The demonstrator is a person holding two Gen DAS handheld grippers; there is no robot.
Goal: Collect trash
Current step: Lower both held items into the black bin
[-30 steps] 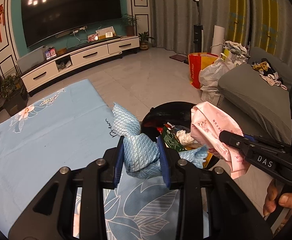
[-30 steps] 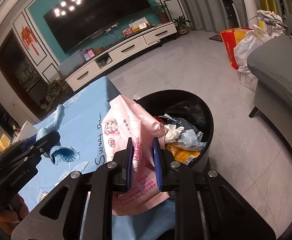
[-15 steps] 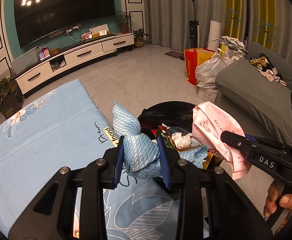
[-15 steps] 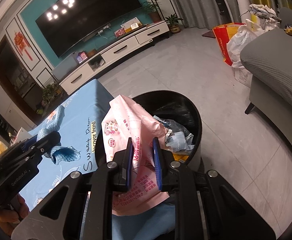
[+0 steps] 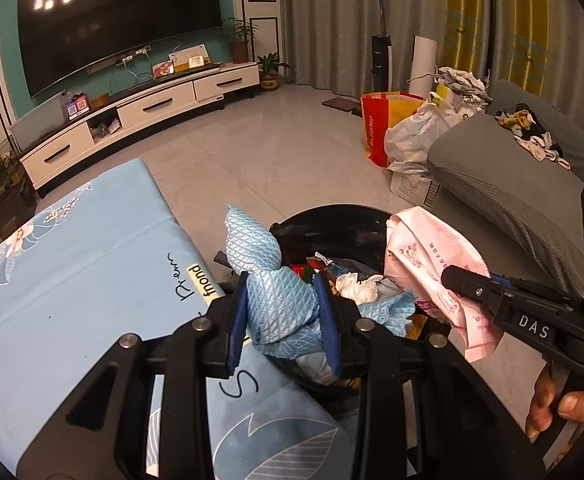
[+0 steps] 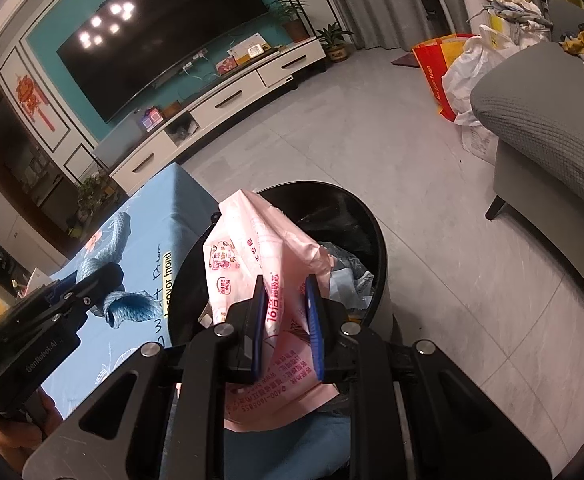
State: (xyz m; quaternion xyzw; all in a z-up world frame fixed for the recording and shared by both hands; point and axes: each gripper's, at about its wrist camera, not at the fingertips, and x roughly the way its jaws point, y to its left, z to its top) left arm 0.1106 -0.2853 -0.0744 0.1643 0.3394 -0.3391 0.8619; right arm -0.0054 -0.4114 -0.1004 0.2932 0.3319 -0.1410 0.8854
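Your left gripper is clamped on a crumpled blue cloth, its blue pads pressing the wad from both sides, with one end of the cloth sticking up above the fingers and a ragged end trailing down past them. You hold it at the near rim of the black bin, partly over the edge of the table, which is covered in a light blue sheet printed with flowers and dark script. Your right gripper is closed tight on a pink plastic bag with red print; the bag bulges up above the pads and hangs below them, over the near left part of the bin's opening. In the left wrist view that same bag sits to the right of the cloth, above the bin's right side, with your right hand at the handle in the lower right corner. The bin stands on the tiled floor just beside the table and already holds trash: a white crumpled tissue, wrappers and bits of plastic. A grey sofa is to the right, well apart from the bin.
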